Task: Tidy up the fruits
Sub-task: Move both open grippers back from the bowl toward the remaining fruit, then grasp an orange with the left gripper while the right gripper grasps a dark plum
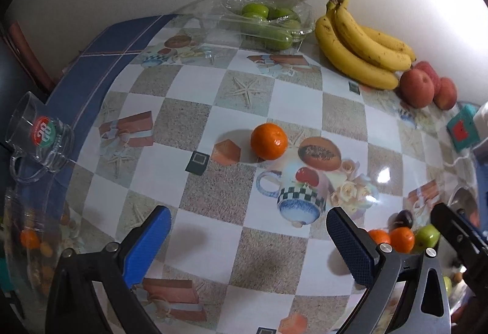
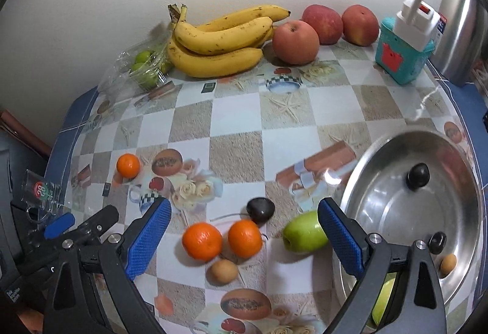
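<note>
My left gripper (image 1: 248, 237) is open and empty above the patterned table, a lone orange (image 1: 269, 141) ahead of it. My right gripper (image 2: 244, 234) is open too, hovering over two oranges (image 2: 202, 241) (image 2: 245, 238), a dark plum (image 2: 260, 210), a small brown fruit (image 2: 222, 271) and a green apple (image 2: 302, 235). The steel bowl (image 2: 381, 163) at right holds two dark plums (image 2: 418, 176) and a small brown fruit (image 2: 448, 263). Bananas (image 2: 218, 42) and red apples (image 2: 295, 42) lie by the wall.
A clear plastic box of green fruit (image 1: 268, 19) sits at the back. A glass mug (image 1: 39, 135) stands at the left table edge. A teal box (image 2: 399, 56) with a white plug adapter and a steel kettle (image 2: 457, 28) stand at the back right.
</note>
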`<act>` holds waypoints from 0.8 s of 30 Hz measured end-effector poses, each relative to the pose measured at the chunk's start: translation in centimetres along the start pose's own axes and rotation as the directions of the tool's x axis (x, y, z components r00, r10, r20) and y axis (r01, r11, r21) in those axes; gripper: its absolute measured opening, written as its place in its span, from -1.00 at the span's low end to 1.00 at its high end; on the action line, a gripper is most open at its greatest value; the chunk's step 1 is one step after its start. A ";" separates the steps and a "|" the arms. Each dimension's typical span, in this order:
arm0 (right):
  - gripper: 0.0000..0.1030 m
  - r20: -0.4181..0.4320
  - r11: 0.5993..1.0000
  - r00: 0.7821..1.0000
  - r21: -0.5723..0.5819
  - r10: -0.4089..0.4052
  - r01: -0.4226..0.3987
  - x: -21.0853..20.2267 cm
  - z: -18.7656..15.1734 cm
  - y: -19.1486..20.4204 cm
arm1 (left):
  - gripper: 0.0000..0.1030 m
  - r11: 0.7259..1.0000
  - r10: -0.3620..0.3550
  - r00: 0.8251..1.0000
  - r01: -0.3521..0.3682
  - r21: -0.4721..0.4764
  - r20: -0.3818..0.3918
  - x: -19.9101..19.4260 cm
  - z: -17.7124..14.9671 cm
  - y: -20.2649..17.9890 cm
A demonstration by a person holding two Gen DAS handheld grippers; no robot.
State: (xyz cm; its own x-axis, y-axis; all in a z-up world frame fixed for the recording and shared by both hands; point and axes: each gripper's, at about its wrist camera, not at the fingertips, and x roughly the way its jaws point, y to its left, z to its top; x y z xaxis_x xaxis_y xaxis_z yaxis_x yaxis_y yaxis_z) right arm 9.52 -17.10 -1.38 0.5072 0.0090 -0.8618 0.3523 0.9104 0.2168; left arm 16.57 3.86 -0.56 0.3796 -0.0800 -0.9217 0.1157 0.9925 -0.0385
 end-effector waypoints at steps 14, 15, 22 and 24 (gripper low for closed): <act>0.88 -0.015 0.999 0.999 0.000 -0.045 0.045 1.1 1.4 -0.6 | 0.98 0.994 -0.105 0.993 0.103 -0.043 -0.056 3.0 3.6 1.7; 0.88 -0.012 0.999 0.999 0.000 -0.036 0.036 1.1 1.5 -0.6 | 0.98 0.996 -0.092 0.994 0.091 -0.020 -0.059 3.2 3.9 1.6; 0.54 -0.046 1.000 0.999 0.003 -0.021 0.021 2.3 1.9 -0.8 | 0.90 0.994 -0.064 0.996 0.069 0.084 -0.062 4.0 5.4 -0.3; 0.44 -0.071 1.000 0.997 0.001 -0.014 0.014 3.1 1.8 -0.8 | 0.79 0.992 -0.059 0.996 0.066 0.107 -0.059 4.3 5.9 -1.0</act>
State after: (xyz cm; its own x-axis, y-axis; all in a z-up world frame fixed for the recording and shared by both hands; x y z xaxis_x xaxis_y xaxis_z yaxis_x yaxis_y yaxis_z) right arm 12.22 -18.50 -3.41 0.4449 0.0261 -0.8952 0.3604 0.9099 0.2057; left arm 23.44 1.97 -2.19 0.3168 -0.1332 -0.9391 0.2381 0.9696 -0.0572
